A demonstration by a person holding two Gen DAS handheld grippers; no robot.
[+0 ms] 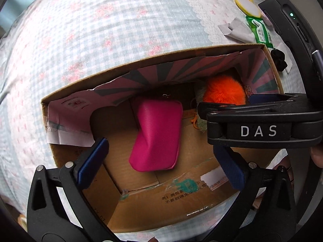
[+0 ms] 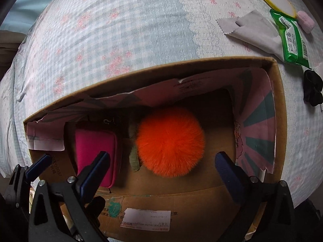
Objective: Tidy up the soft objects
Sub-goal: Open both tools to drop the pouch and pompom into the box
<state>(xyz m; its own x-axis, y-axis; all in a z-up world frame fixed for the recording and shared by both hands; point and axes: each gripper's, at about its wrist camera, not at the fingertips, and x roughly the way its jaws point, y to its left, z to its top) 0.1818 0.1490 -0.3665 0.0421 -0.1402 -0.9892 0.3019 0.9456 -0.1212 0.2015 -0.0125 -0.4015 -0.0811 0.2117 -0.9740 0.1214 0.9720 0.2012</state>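
An open cardboard box (image 1: 153,207) (image 2: 279,104) lies on the bed. Inside it lie a magenta pouch (image 1: 157,135) (image 2: 94,149) and a fluffy orange pom-pom (image 1: 222,92) (image 2: 169,143) with a greenish plush piece beside it. My left gripper (image 1: 161,159) is open and empty above the pouch. My right gripper (image 2: 163,171) is open and empty above the pom-pom; its body shows in the left wrist view (image 1: 260,125). The pouch looks tilted, not held by either gripper.
On the bedsheet past the box lie a grey cloth (image 2: 252,28), a green wipes pack (image 2: 292,38), a yellow-rimmed round pad (image 2: 276,0), a pink item (image 2: 306,21) and a black scrunchie (image 2: 313,88). Pink paper lines the box walls.
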